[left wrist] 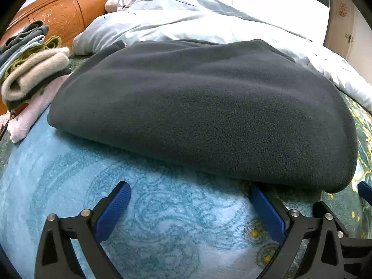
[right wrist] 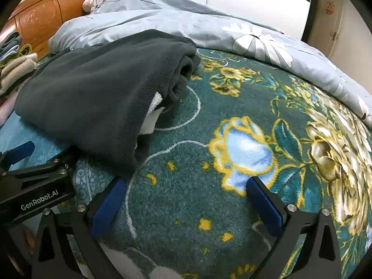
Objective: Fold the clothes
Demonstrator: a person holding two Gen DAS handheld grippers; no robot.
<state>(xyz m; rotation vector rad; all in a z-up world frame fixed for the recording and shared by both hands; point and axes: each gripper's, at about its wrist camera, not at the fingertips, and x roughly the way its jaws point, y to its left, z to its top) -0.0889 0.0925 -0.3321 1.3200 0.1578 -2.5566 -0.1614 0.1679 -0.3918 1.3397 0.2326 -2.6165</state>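
We see a dark grey fleece garment [left wrist: 204,114] lying folded into a thick, rounded bundle on the bed, on top of a teal blanket [left wrist: 148,220] patterned with pale swirls and, farther right, yellow and blue flowers. In the right wrist view the same garment [right wrist: 93,97] shows its open side, where the layers roll over one another and a bit of white fabric [right wrist: 152,116] peeks out between them.

Our left gripper [left wrist: 189,197] sits just in front of the near edge of the bundle, its jaws spread wide with nothing between them; the tip of its right blue finger [left wrist: 267,211] reaches right up to the fleece hem, and we cannot tell whether it touches. Our right gripper [right wrist: 186,190] hovers over the flowered part of the blanket, just beside the garment's near corner, jaws likewise wide apart and empty. The left gripper's black body, lettered "GenRobot.AI", shows at the left edge of the right wrist view.

To the left of the garment we see a stack of folded clothes [left wrist: 30,69]: beige on top of pink, with olive, pale blue and dark grey pieces behind. Beyond the garment a pale blue duvet [right wrist: 181,25] with white flower prints lies bunched across the bed, touching the fleece's far edge. An orange-brown wooden headboard [left wrist: 62,11] stands at the upper left, and a door [right wrist: 330,21] with a handle is at the far right.
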